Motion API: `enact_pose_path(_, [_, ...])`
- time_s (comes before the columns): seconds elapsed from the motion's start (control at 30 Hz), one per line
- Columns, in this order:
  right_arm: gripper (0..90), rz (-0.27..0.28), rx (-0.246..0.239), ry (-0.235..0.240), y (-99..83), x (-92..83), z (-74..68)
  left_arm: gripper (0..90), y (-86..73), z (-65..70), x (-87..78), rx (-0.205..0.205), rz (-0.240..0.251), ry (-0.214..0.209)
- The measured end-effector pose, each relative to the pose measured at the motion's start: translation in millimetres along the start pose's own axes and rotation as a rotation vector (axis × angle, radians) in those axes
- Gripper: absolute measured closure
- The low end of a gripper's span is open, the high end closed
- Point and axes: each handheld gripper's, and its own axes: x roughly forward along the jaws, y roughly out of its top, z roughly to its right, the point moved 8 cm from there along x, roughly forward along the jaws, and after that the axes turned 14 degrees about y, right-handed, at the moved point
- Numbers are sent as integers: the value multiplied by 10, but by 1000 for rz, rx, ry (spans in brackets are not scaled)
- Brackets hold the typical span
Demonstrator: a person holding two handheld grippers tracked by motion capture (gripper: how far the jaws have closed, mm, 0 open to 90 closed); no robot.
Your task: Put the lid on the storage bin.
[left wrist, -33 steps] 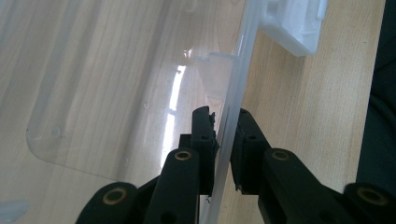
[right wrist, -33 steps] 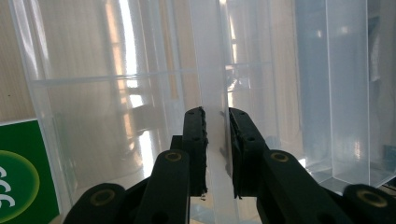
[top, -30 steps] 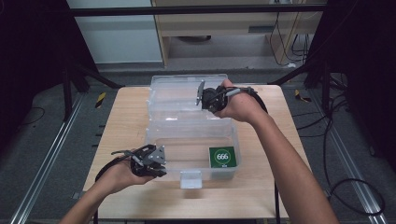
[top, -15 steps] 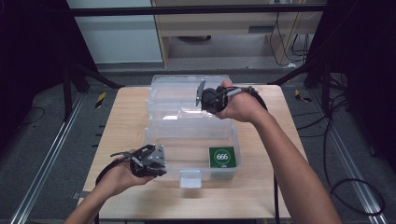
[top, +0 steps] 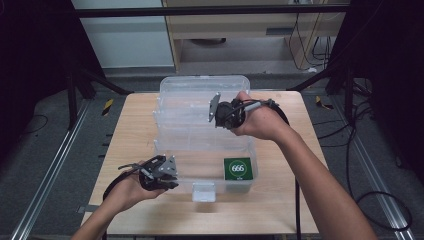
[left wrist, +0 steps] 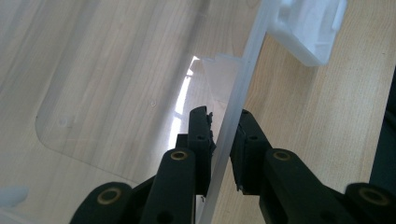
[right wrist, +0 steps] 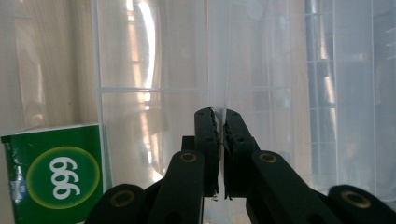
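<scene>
While my left gripper clamps the front wall of the clear plastic box near its white latch, I judge the wall thin, light, slick and flexible. Beyond the green pack, my right gripper has just closed on an upright inner panel; edges grip best.

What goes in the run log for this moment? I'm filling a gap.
left gripper: shut on clear box front wall | right gripper: shut on lid edge | green pack: inside box
</scene>
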Motion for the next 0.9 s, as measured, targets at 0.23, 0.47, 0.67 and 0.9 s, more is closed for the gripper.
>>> enact_pose_path(0.23, [861,32,-16,-26,-6,-43,-185,788,2,2,3,-7,-1,1])
enact_pose_path(0.47, [855,47,-37,-50,-8,-56,-319,787,4,-3,8,-14,0,2])
enact_pose_path(0.67, [846,44,-27,-50,-26,-45,-269,786,7,-4,13,-20,5,4])
enact_pose_path(0.9, [849,60,-25,-51,-23,-43,-264,785,13,-12,22,-13,9,12])
